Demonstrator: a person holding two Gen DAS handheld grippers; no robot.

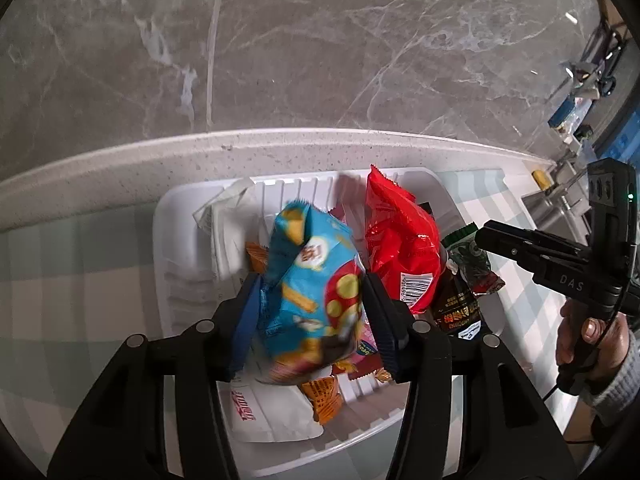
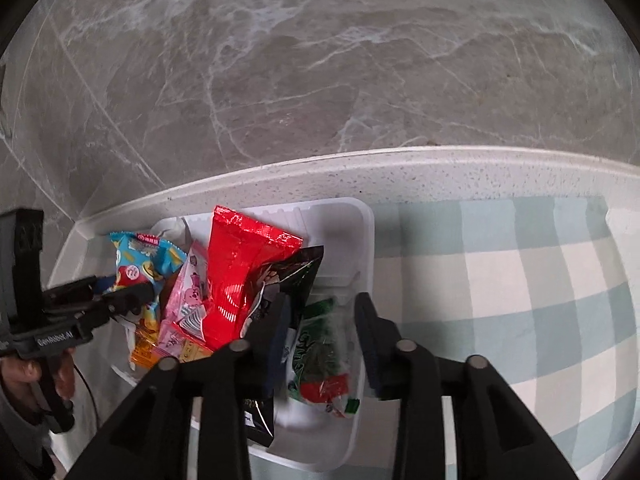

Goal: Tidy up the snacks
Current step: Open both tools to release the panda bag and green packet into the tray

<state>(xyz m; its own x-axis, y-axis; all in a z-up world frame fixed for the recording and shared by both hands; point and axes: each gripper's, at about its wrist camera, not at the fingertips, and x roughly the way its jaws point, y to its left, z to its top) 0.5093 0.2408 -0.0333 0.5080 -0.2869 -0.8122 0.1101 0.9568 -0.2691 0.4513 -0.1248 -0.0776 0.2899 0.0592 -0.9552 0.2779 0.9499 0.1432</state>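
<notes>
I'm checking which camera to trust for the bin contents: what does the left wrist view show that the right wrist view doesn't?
Only the left wrist view: the blue snack bag between the left gripper's pads, and a sink at the far right. Only the right wrist view: the green packet lying loose between the right gripper's open fingers. Both: the white bin, red bag, checked cloth and marble wall.

Blue, red, green snack pkts upright in white bin

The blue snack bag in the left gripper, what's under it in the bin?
Under the blue snack bag: a pink packet, an orange packet and a white packet in the white bin. Their middles are covered.
</notes>
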